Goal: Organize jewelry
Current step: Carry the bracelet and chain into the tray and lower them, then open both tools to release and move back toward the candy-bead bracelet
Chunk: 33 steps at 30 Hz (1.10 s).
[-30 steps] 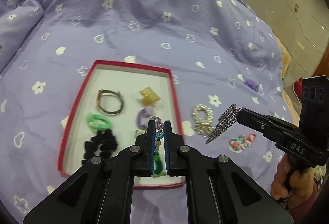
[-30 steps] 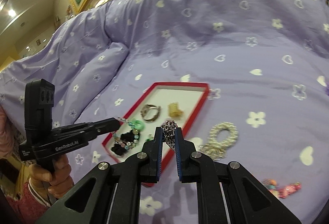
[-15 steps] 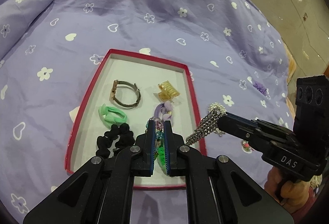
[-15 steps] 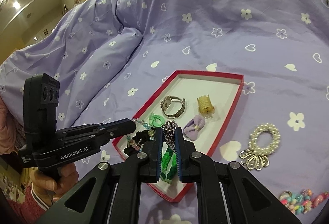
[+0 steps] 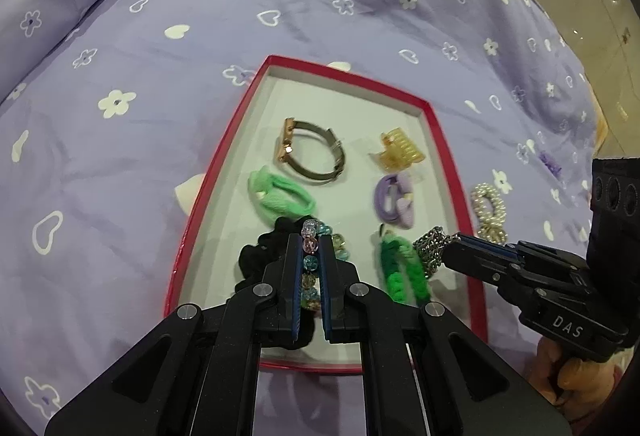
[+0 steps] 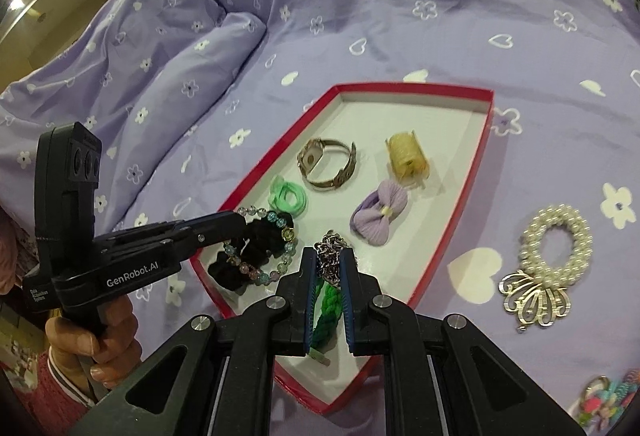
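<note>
A red-rimmed tray [image 5: 436,124] [image 6: 416,88] lies on the purple bedspread. It holds a watch [image 5: 312,152] [image 6: 328,164], a yellow claw clip [image 5: 400,150], a purple bow [image 6: 380,216], a mint hair tie [image 5: 280,194], a black scrunchie [image 5: 260,256] and a green braided tie [image 5: 400,268]. My left gripper [image 5: 311,248] is shut on a glass bead bracelet [image 6: 260,240] over the scrunchie. My right gripper [image 6: 329,260] is shut on a silver chain [image 6: 329,256] [image 5: 430,250] above the green tie.
A pearl ring with a silver pendant [image 6: 552,256] [image 5: 488,208] lies on the bedspread right of the tray. A colourful bead piece [image 6: 600,400] lies at the lower right. A rolled fold of quilt [image 5: 60,8] rises at the left.
Both grippers have moved in over the tray's near end. The silver chain has travelled from beside the pearl ring to above the green tie. The bead bracelet now hangs over the black scrunchie.
</note>
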Each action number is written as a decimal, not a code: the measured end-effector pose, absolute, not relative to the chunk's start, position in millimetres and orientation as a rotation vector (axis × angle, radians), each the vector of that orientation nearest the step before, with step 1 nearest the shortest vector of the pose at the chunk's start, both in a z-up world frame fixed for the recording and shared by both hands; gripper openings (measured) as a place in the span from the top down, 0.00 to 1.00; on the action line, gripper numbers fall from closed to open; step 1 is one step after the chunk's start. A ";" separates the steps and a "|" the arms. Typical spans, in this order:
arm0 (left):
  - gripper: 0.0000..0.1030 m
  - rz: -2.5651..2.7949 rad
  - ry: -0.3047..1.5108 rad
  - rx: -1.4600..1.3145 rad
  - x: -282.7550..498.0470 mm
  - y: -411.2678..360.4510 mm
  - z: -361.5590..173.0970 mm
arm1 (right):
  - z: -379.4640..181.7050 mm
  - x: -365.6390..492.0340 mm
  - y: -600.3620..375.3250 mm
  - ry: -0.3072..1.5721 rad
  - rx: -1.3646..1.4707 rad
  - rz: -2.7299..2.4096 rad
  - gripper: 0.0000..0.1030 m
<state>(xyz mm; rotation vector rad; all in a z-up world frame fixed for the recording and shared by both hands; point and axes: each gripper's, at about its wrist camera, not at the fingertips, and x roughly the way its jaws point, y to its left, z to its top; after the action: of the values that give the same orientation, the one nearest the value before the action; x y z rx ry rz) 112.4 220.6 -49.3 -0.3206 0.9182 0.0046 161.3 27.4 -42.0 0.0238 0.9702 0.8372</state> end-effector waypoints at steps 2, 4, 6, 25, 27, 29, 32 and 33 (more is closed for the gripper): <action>0.94 0.014 0.927 -0.320 112.8 222.7 -53.0 | -46.4 162.0 32.0 0.980 0.013 0.840 0.89; 0.94 0.024 0.936 -0.318 113.0 224.9 -56.7 | -50.8 163.4 35.8 0.992 0.006 0.841 0.89; 0.94 0.029 0.942 -0.321 113.3 226.5 -59.3 | -55.2 165.2 38.6 1.006 -0.002 0.840 0.89; 0.73 0.061 0.961 -0.302 109.9 225.6 -59.3 | -56.5 165.7 38.1 1.024 0.004 0.838 0.82; 0.71 0.065 0.955 -0.295 108.6 224.2 -56.4 | -52.3 164.8 35.7 1.015 0.013 0.839 0.79; 0.69 0.068 0.952 -0.293 107.4 223.2 -53.9 | -47.1 163.5 31.9 1.004 0.021 0.837 0.72; 0.65 0.072 0.945 -0.289 105.0 220.9 -48.9 | -36.9 160.3 22.7 0.980 0.039 0.834 0.69; 0.64 0.073 0.942 -0.287 103.9 219.6 -46.9 | -34.7 159.7 20.0 0.974 0.045 0.831 0.69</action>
<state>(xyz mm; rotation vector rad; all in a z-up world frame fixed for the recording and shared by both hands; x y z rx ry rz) 103.9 219.6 -46.9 -0.2867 0.9417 0.0727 159.7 20.0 -34.7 0.0451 0.9738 0.8313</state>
